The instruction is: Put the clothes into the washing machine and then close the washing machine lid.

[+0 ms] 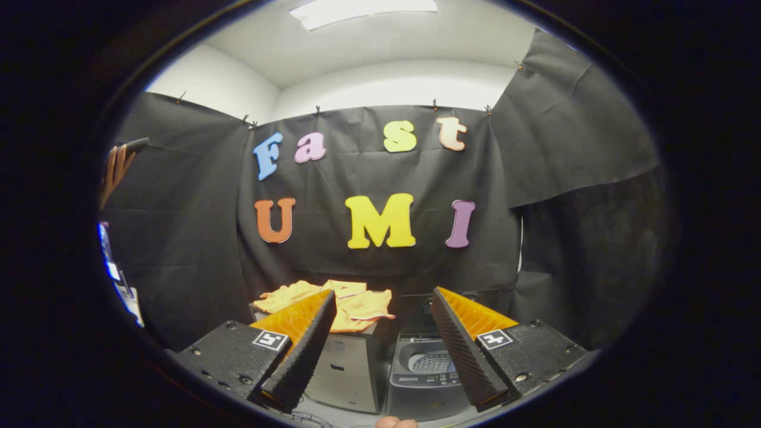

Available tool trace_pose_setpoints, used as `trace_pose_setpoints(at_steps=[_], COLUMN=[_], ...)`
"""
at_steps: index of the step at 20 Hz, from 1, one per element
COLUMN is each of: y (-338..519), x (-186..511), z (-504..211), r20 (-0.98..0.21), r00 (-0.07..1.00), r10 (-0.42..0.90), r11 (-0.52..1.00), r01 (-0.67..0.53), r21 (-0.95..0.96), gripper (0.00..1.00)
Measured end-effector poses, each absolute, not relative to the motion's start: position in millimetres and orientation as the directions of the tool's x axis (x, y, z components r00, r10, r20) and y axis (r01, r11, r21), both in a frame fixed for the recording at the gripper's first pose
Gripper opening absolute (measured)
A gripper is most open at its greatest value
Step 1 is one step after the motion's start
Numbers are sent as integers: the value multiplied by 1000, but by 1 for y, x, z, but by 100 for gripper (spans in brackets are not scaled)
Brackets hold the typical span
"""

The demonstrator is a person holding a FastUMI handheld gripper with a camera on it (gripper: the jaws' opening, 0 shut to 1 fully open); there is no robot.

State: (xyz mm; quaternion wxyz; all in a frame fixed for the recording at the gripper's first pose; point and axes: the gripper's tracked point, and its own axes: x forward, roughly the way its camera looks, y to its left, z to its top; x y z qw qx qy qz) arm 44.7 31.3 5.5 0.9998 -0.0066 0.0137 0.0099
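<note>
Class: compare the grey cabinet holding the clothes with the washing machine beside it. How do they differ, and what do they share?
The grey cabinet stands taller; the washing machine sits lower beside it.
The cabinet's top is covered by yellow clothes; the washing machine's top is open, lid raised, showing a bare drum.
Both are boxy, stand beyond the open tongs, and back onto the black cloth wall.

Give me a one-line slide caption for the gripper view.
Open gripper hovers before yellow clothes piled on a grey box, beside the washing machine with its lid up.
</note>
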Motion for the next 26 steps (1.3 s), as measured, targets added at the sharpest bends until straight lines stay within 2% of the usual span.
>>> trace_pose_setpoints(at_steps=[5, 10, 20, 26], y=[43, 77, 171, 193], x=[82, 158, 315, 378], z=[4, -3, -93, -139], r20=[-61, -122, -421, -494], r00=[997, 981, 856, 832], r10=[49, 154, 300, 251], r11=[999, 987, 954, 963], r01=[-49, -148, -276, -265], r21=[0, 56, 118, 43], gripper=[100, 100, 100, 100])
